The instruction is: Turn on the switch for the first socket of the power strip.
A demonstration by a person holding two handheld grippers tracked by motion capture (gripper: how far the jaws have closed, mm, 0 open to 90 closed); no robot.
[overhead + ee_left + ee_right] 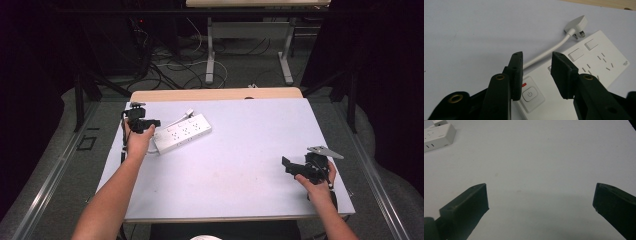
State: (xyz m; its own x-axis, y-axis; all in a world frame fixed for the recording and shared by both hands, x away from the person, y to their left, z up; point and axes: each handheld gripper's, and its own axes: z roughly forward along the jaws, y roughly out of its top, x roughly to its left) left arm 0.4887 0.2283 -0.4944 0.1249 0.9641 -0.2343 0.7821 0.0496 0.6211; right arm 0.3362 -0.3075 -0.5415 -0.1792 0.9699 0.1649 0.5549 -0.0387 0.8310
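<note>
the white power strip [182, 132] lies flat at the back left of the worktop [240, 165], its plug [576, 26] loose beside it. the left gripper [536, 72] hovers over its button end, jaws narrow and holding nothing, likely to press the switch [530, 94]. the right gripper [540, 202] waits well apart, jaws wide.

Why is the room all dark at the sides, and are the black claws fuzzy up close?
High view: the white table is brightly lit while the sides fall into deep black. Left gripper view: the left gripper looks a little soft up close, and the power strip is sharper. Right gripper view: the right gripper casts a soft grey shadow on the table; no glare.
</note>
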